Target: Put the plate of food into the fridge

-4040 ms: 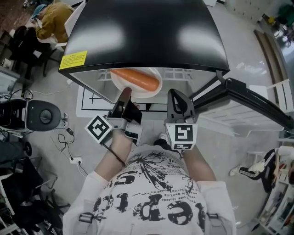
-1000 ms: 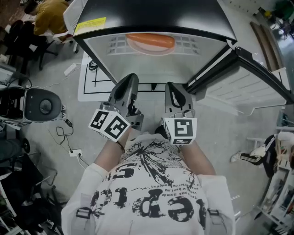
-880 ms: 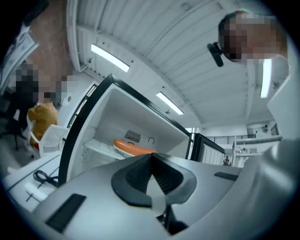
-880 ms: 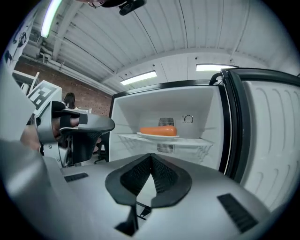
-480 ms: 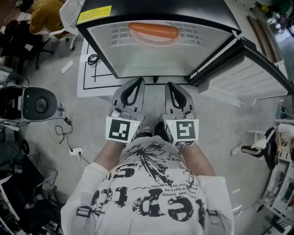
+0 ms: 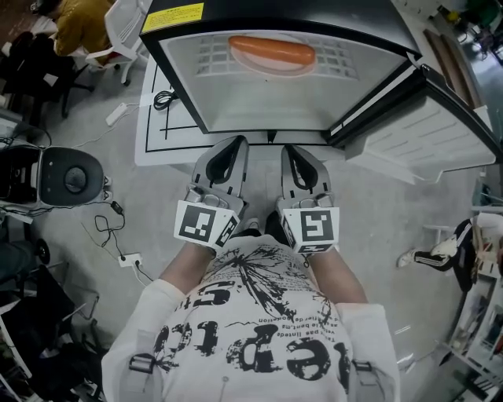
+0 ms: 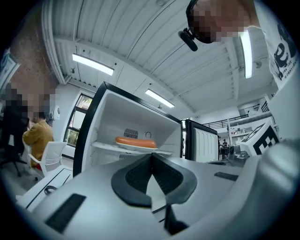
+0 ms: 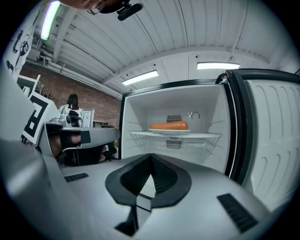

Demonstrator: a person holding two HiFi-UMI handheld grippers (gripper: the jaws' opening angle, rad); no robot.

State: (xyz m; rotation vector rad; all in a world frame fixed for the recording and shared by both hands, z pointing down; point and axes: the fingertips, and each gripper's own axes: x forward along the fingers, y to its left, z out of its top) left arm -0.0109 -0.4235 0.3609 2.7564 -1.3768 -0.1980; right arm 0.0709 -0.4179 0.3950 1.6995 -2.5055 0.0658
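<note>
While a person in a mustard top (image 6: 75,20) shows at the far upper left beside a white chair (image 6: 126,23), a yellow label (image 6: 173,16) on the black top of the fridge (image 6: 267,102) carries dark print too small to read. Below it, a white floor mat (image 6: 153,118) ruled with black lines lies against the fridge's left side.

The left gripper (image 6: 236,141) points level at the open compartment, its jaws pressed together with nothing between them, as the left gripper view confirms (image 7: 151,155). Its cube bears black-and-white square markers.

Inside the fridge, the plate (image 6: 271,69) rests on the white wire shelf (image 6: 204,59), near the back wall and well apart from both grippers. It holds one long orange piece of food (image 6: 271,51), which looks like a sausage. Both gripper views show the same plate (image 8: 169,131) on that shelf.

Just beside the left one, the right gripper (image 6: 292,148) also aims at the compartment, jaws closed on nothing (image 8: 151,155). The fridge door (image 6: 424,133) stands open at the right. The wearer's white T-shirt (image 6: 251,338) carries bold black lettering that cannot be read from this angle.
</note>
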